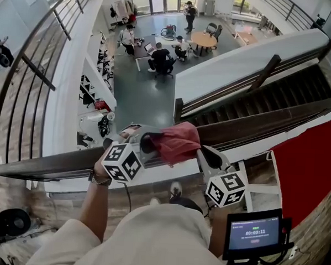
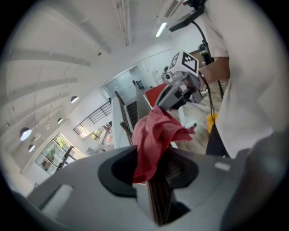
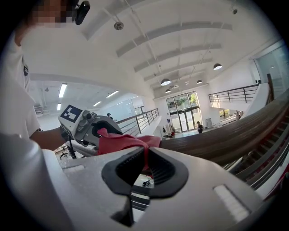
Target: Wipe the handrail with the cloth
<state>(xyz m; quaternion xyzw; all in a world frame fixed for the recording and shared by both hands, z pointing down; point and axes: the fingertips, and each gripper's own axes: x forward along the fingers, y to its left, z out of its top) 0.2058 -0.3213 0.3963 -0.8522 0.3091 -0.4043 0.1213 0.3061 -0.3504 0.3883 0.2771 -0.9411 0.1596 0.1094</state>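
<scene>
Red cloth (image 1: 176, 142), limp and light: we pinch its right edge in the right gripper (image 3: 144, 168), the left gripper (image 2: 151, 169) parted loosely round it.

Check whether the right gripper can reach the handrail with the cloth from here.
Probably yes: the right gripper pinches the cloth just over the handrail, and nothing shows between them.

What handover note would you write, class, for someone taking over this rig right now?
Left tongs: apart, red cloth loose between them.
Right tongs: shut on the cloth.
Cloth sits bunched at the handrail, between both tongs.
Done: cloth brought to the rail.
Left: probably wiping along the whole rail; no wiped stretch shows.
</scene>
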